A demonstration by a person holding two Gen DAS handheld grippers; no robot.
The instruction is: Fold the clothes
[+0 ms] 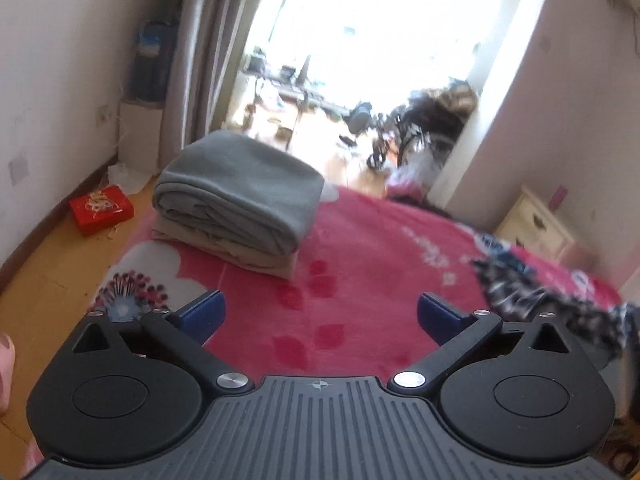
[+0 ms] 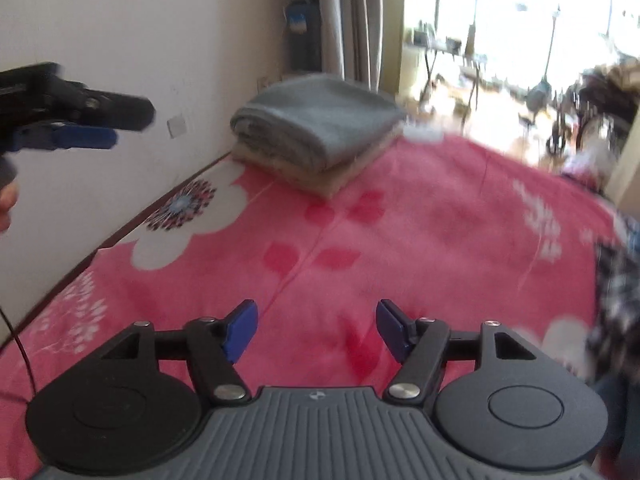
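2 folded clothes (image 1: 236,204) beyond left claw (image 1: 320,316)

Blurred, overexposed and cropped areas

The dark patterned garment (image 1: 560,300) is smeared and cut by the right edge in both views, its shape unreadable. The window area (image 1: 360,40) at upper centre is blown out. The left gripper (image 2: 86,126), at the right-wrist view's left edge, is blurred and partly cropped.

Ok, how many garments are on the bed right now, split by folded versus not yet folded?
Folded, stacked at the far end: 2 (grey piece on top of a beige piece)
Unfolded: 1 (black-and-white patterned garment, lying crumpled at the right edge)
Total: 3
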